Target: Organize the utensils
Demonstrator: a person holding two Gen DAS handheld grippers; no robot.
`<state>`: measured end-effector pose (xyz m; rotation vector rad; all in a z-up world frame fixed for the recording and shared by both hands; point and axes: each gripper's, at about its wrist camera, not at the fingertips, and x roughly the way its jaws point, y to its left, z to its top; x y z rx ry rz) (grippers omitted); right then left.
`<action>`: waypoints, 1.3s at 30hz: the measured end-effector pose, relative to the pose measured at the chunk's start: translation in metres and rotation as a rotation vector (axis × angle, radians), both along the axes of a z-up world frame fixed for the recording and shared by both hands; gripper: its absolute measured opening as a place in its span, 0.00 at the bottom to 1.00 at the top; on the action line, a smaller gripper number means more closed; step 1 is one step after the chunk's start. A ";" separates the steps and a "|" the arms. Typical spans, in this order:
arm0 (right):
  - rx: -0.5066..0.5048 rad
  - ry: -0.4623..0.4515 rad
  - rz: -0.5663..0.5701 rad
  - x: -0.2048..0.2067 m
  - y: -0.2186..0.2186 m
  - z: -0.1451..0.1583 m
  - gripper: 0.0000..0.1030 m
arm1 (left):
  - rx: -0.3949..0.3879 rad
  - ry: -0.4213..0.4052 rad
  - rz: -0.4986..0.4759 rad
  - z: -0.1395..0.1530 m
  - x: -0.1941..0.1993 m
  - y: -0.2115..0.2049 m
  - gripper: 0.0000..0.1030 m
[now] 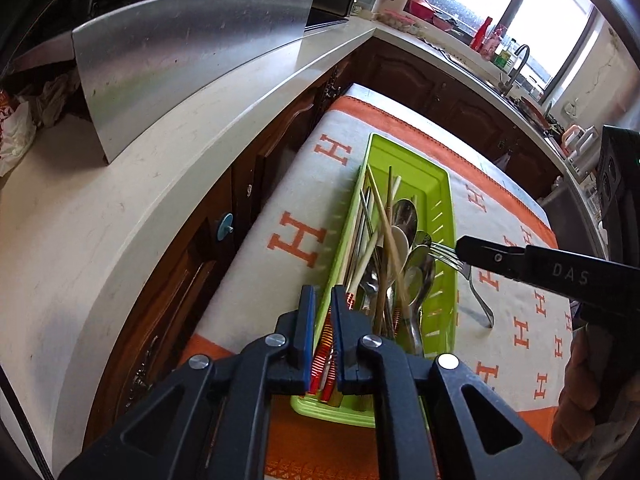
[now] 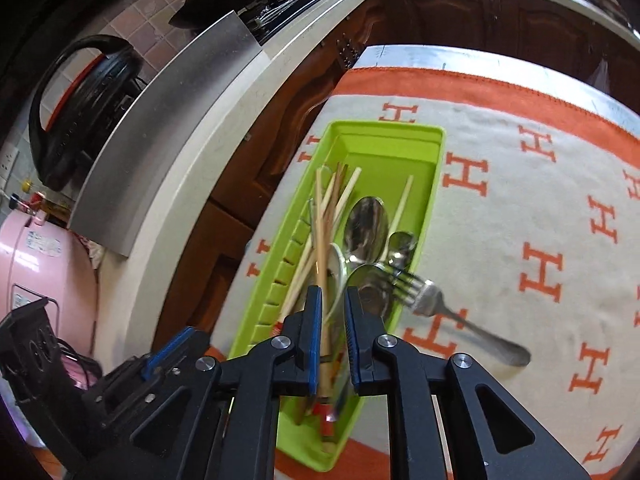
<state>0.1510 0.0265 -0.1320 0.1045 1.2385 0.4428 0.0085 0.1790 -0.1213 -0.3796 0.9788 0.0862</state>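
Left gripper (image 1: 323,294): black jointed arms, blue-edged pads, jaws nearly closed with a slim gap, nothing clamped; poised over near end of tray, red-and-gold banded chopstick ends visible behind the gap

Right gripper (image 2: 333,295): same black build, ribbed blue pads, jaws a little apart, nothing pinched; hovering above the tray's near half, pale chopsticks seen through the gap but not pressed by the pads. In the left wrist view, seen entering from the right, tip just above the fork

Tray (image 2: 439,148): lime-green plastic, long rectangle, raised rim, slotted side walls, smooth floor; lying lengthwise on the cloth, far third bare

Chopsticks (image 2: 320,216): pale wood or bamboo, thin, straight, heaped crosswise along the tray's left side, tips pointing to the far end

Spoons (image 2: 367,226): polished steel, oval bowls, overlapping along the tray's right side; one white spoon (image 2: 338,262), matte, among them

Fork (image 2: 430,294): steel, four tines, tapered rounded handle; tines resting over the tray's right rim on the spoons, handle lying outside on the cloth

Cloth (image 2: 520,200): towelling, cream field, orange border, repeated orange H letters; covering the work surface

Countertop (image 1: 120,200): pale stone, rounded edge, left of the cloth; dark carved wooden cabinet doors (image 1: 404,76) below

Metal panel (image 1: 180,60): brushed steel, curved, upright on the countertop

Pink appliance (image 2: 36,264): glossy, rounded, far left

Window (image 1: 552,12): bright, bottles on sill, faucet beside
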 end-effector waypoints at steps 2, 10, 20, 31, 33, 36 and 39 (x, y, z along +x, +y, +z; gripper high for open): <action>-0.034 -0.025 0.022 0.002 -0.007 0.000 0.12 | -0.008 0.004 0.002 -0.003 0.001 0.002 0.05; -0.187 -0.157 0.124 -0.014 -0.041 -0.004 0.37 | -0.022 0.019 -0.007 -0.009 0.007 -0.001 0.07; -0.329 -0.246 0.216 -0.032 -0.042 -0.045 0.37 | -0.016 0.037 -0.005 -0.011 0.013 -0.005 0.13; -0.440 -0.330 0.290 -0.028 -0.025 -0.078 0.11 | -0.015 0.067 -0.019 -0.021 0.020 -0.012 0.14; -0.439 -0.343 0.279 -0.025 -0.026 -0.080 0.10 | -0.013 0.067 -0.021 -0.021 0.020 -0.013 0.14; -0.398 -0.331 0.253 -0.022 -0.032 -0.074 0.03 | -0.013 0.067 -0.022 -0.021 0.020 -0.014 0.14; -0.331 -0.280 0.216 -0.017 -0.042 -0.067 0.02 | -0.014 0.066 -0.022 -0.020 0.020 -0.013 0.14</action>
